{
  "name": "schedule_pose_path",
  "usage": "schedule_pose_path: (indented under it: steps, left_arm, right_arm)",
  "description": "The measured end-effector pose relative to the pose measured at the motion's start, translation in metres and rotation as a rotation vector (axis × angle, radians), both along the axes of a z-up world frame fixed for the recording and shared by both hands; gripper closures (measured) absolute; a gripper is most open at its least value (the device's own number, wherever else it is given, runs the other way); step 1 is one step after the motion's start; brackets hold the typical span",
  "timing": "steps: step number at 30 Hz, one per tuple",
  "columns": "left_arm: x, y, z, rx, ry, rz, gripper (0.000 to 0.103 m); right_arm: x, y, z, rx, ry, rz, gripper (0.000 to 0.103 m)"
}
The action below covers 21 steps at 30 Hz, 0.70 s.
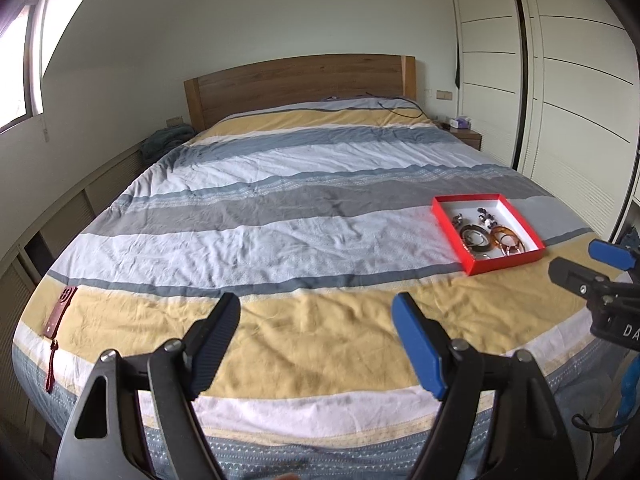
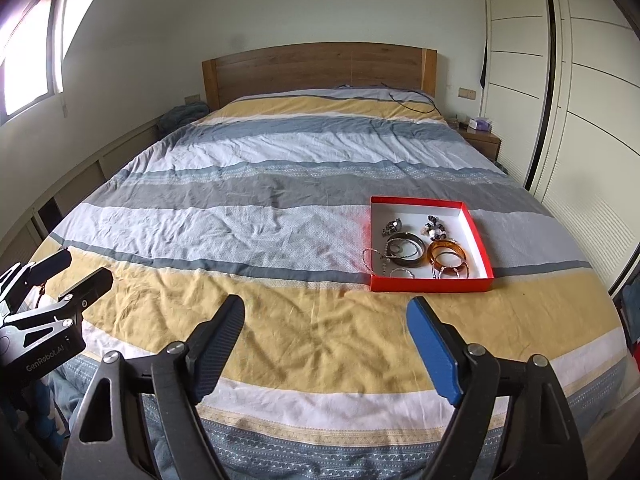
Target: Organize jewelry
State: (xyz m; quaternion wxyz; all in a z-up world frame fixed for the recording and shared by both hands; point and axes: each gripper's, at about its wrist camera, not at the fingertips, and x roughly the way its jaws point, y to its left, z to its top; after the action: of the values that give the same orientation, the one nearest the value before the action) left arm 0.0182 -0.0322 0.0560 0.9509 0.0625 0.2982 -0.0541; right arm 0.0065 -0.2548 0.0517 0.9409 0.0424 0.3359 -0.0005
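Note:
A red shallow box [image 2: 432, 282] with a white inside lies on the striped bedspread [image 2: 280, 216], ahead and right of my right gripper [image 2: 326, 304]. In it are a dark bangle [image 2: 406, 254], an amber bangle [image 2: 447, 252], thin rings and bead pieces [image 2: 436, 228]. One thin bracelet [image 2: 366, 258] hangs over the box's left rim. My right gripper is open and holds nothing. My left gripper [image 1: 316, 304] is open and empty too, over the yellow stripe, with the red box [image 1: 448, 224] far to its right. Each gripper shows in the other's view: right gripper [image 1: 574, 258], left gripper [image 2: 90, 266].
A maroon leather tag with a strap [image 1: 60, 312] lies near the bed's left front corner. A black cable [image 2: 412, 106] rests by the wooden headboard [image 2: 316, 68]. A white wardrobe [image 2: 580, 100] lines the right side, with a nightstand [image 2: 480, 140] beside the bed.

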Motion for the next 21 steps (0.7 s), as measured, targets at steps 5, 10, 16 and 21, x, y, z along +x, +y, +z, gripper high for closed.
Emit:
schedule_pose_path:
  steps: [5,10,16,21]
  left_arm:
    - [-0.01,0.006,-0.004,0.007,0.002,0.014,0.026]
    - [-0.014,0.009,-0.008,0.001,0.01,0.018,0.026]
    - [-0.015,0.018,-0.01,-0.009,0.018,0.029,0.026]
    - [-0.014,0.027,-0.012,-0.025,0.023,0.049,0.026]
  right_arm:
    - [-0.006,0.002,-0.005,-0.01,0.001,-0.008,0.008]
    - [-0.009,0.0,-0.01,-0.016,0.007,-0.028,0.0]
    - [-0.008,-0.003,-0.012,-0.018,0.003,-0.06,0.0]
    - [-0.007,-0.002,-0.013,-0.026,0.005,-0.066,0.0]
